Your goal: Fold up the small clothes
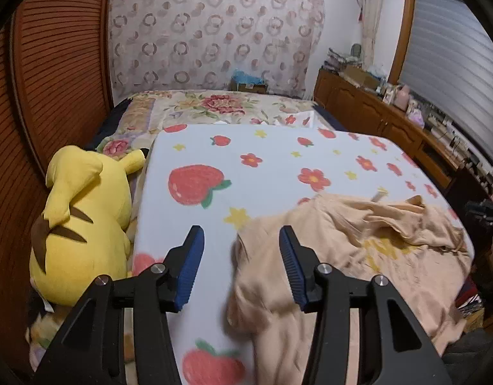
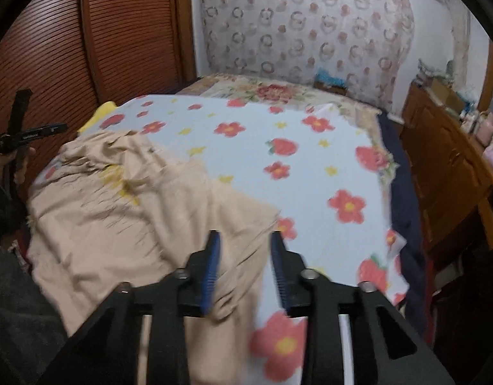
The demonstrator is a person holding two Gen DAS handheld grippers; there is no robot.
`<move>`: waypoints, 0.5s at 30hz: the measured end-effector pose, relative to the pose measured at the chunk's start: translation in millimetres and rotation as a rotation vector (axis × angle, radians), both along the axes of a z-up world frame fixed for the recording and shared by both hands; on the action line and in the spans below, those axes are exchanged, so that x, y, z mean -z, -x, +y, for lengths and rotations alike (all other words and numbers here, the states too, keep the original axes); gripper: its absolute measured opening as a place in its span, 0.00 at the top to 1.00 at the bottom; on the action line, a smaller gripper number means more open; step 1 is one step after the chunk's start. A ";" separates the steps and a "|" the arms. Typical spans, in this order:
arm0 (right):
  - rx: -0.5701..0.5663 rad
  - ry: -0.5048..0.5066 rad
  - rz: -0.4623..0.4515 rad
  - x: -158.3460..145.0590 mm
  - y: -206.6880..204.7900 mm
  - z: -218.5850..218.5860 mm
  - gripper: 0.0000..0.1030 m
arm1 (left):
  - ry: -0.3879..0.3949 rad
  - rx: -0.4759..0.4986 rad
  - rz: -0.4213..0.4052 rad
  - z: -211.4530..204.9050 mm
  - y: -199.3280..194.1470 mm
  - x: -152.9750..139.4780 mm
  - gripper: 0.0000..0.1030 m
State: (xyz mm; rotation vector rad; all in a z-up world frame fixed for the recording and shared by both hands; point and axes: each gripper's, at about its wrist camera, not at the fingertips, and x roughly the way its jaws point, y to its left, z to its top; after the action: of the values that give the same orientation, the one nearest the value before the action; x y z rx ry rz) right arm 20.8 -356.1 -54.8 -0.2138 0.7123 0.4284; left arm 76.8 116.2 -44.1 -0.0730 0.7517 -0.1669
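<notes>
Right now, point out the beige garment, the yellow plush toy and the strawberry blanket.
beige garment (image 1: 358,243), left wrist view, on its crumpled middle.
yellow plush toy (image 1: 82,224), left wrist view, on its back.
strawberry blanket (image 2: 310,160), right wrist view, on a bare white patch beyond the garment.

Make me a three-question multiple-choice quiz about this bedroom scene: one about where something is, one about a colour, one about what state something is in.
1. Where is the yellow plush toy?
A. on the wooden cabinet
B. beside the strawberry blanket's left edge
C. on top of the garment

2. What colour is the garment?
A. beige
B. navy
C. green

3. How are the jaws of the left hand-held gripper?
A. clamped on the toy
B. pinching the blanket
C. apart, gripping nothing

Answers: 1 B, the toy lies next to the blanket's edge. 2 A, the crumpled cloth is beige. 3 C, a clear gap shows between the blue pads.
</notes>
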 end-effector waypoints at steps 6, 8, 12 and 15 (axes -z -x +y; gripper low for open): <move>0.082 -0.006 0.026 23.5 -40.5 -6.0 0.56 | -0.023 0.016 0.099 -1.5 -39.3 21.5 0.52; 0.078 -0.031 0.063 35.2 -54.0 -2.5 0.56 | -0.018 0.013 0.131 -0.6 -47.8 30.2 0.52; 0.054 -0.072 0.110 48.7 -70.1 7.4 0.53 | 0.028 0.024 0.202 -0.3 -57.2 46.1 0.52; 0.052 -0.081 0.134 58.7 -82.8 11.7 0.50 | 0.007 0.027 0.202 -5.7 -55.5 47.1 0.52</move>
State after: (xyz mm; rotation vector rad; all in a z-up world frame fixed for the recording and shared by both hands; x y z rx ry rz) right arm 103.6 -344.4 -113.5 -0.0907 0.8281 0.4232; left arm 132.4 110.5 -91.2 -0.0874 0.9540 -0.1896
